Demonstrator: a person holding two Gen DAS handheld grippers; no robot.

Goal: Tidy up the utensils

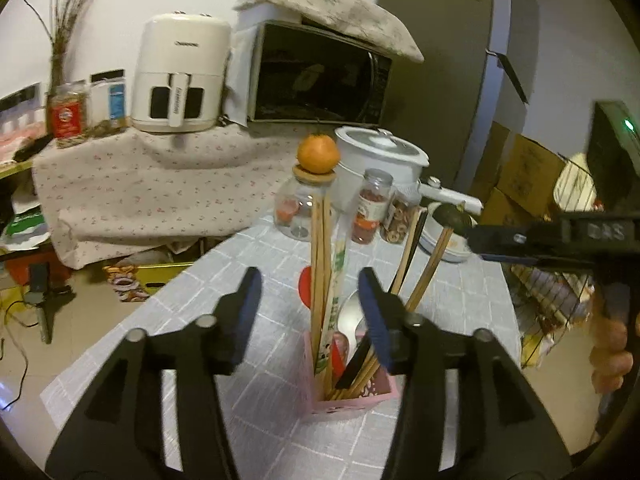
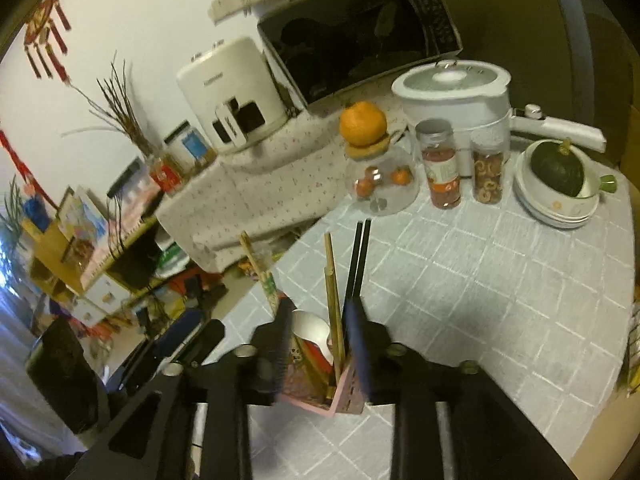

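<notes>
A pink utensil holder (image 1: 352,394) stands on the grey checked tablecloth. It holds wooden chopsticks (image 1: 320,264), a wrapped pair, black chopsticks and a metal spoon (image 1: 350,318). My left gripper (image 1: 310,316) is open, its fingers on either side of the upright chopsticks above the holder. The right gripper (image 1: 520,240) shows in the left wrist view from the right, above the holder. In the right wrist view the right gripper (image 2: 322,340) is open just over the holder (image 2: 320,392), with the spoon (image 2: 310,330) and black chopsticks (image 2: 358,256) between its fingers.
At the table's far side stand a glass jar (image 2: 380,184) with an orange (image 2: 363,123) on its lid, two spice jars (image 2: 440,164), a white pot (image 2: 456,96) and stacked bowls (image 2: 556,200) with a dark squash. A microwave (image 1: 320,76) and air fryer (image 1: 180,76) sit behind.
</notes>
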